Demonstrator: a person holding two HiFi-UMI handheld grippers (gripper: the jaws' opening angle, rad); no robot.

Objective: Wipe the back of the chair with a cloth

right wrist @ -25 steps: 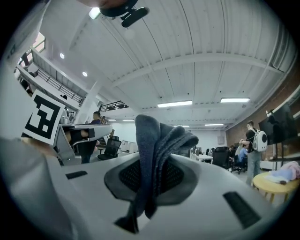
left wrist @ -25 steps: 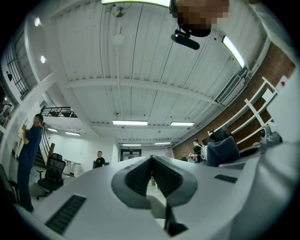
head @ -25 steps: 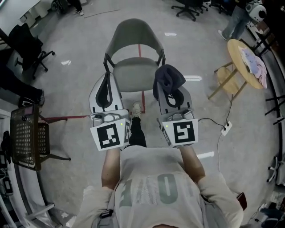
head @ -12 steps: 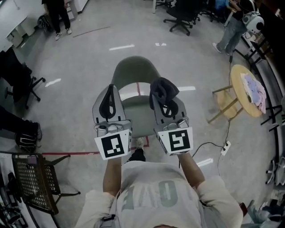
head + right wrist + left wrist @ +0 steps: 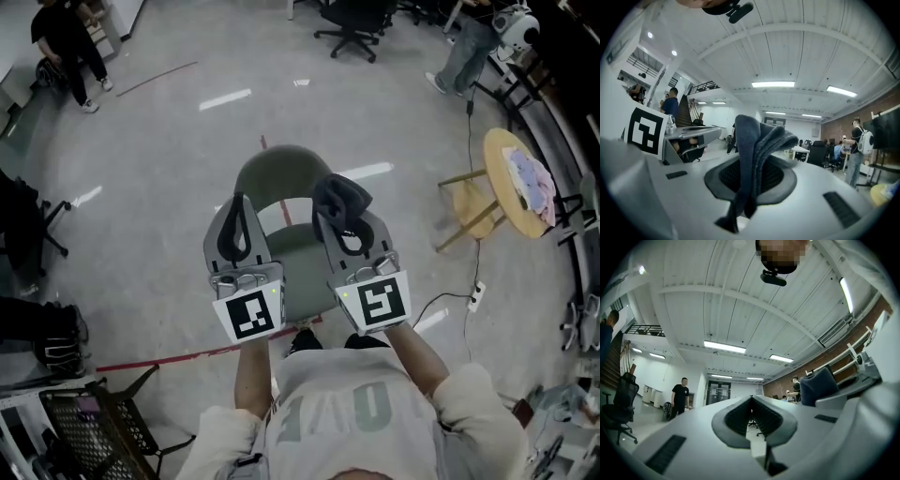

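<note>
The person stands at 6 o'clock of a grey-green chair (image 5: 279, 171), whose curved back is on the far side, at 12 o'clock. Both arms are stretched out over its seat.

The left hand-held gripper (image 5: 235, 211) is at 9 o'clock of the right one. Its own view (image 5: 751, 401) shows the two dark pads pressed together with nothing between them. That view looks up at the ceiling lights and across the hall.

The right hand-held gripper (image 5: 345, 225) is clamped on a dark grey-blue cloth (image 5: 340, 199). In the right gripper view (image 5: 752, 180) the cloth (image 5: 758, 140) stands up out of the closed jaws in thick folds and flops over towards 3 o'clock, while a thin tail hangs below the pads. From above, the bunched cloth overlaps the right end of the chair's back. Whether it touches the back cannot be told.

A red tape line (image 5: 187, 356) runs across the grey floor (image 5: 169, 150) near the person's feet. At 3 o'clock of the chair, well apart from it, a round wooden desk (image 5: 507, 178) carries a pale folded fabric (image 5: 532, 176). Black office chairs (image 5: 347, 19) stand at 12 o'clock, and another person (image 5: 66, 37) at 10 o'clock.
</note>
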